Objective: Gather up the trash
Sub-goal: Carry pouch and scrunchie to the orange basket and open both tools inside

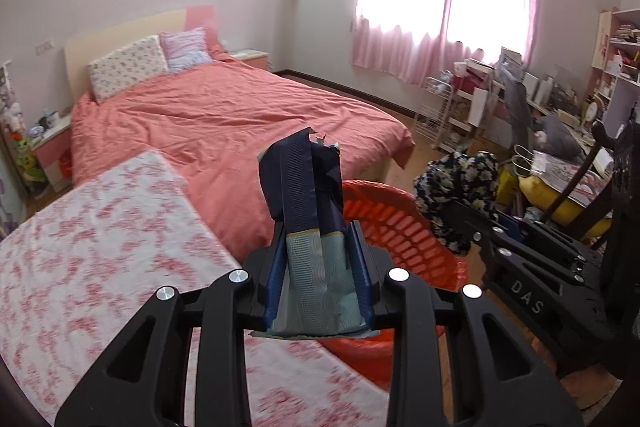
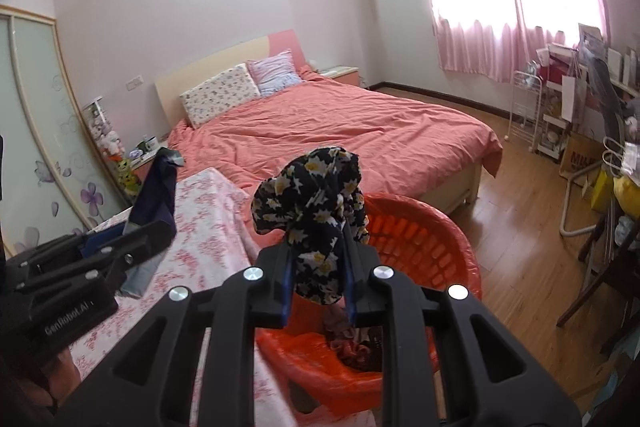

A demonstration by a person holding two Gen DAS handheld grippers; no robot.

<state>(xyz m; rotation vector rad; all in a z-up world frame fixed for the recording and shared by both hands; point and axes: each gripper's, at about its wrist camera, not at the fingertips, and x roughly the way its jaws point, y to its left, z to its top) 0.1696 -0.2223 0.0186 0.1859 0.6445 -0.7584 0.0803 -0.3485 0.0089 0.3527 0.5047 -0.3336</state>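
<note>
My left gripper [image 1: 318, 239] is shut on a crumpled navy and pale green wrapper [image 1: 306, 187], held upright above the near rim of the orange basket [image 1: 404, 227]. My right gripper [image 2: 318, 247] is shut on a bunched black cloth with yellow and white flowers [image 2: 316, 195], hanging over the same orange basket [image 2: 424, 239]. Inside the basket lie some crumpled things on an orange liner [image 2: 320, 351]. The right gripper and its flowered cloth [image 1: 456, 187] show at the right of the left wrist view. In the right wrist view the left gripper [image 2: 132, 247] with the wrapper [image 2: 158, 187] is at the left.
A table with a pink flowered cloth [image 1: 92, 267] stands left of the basket. Behind is a bed with a coral cover [image 1: 240, 119]. Cluttered shelves, bags and a dark chair [image 1: 592, 179] fill the right side. Bare wooden floor [image 2: 520, 247] lies right of the basket.
</note>
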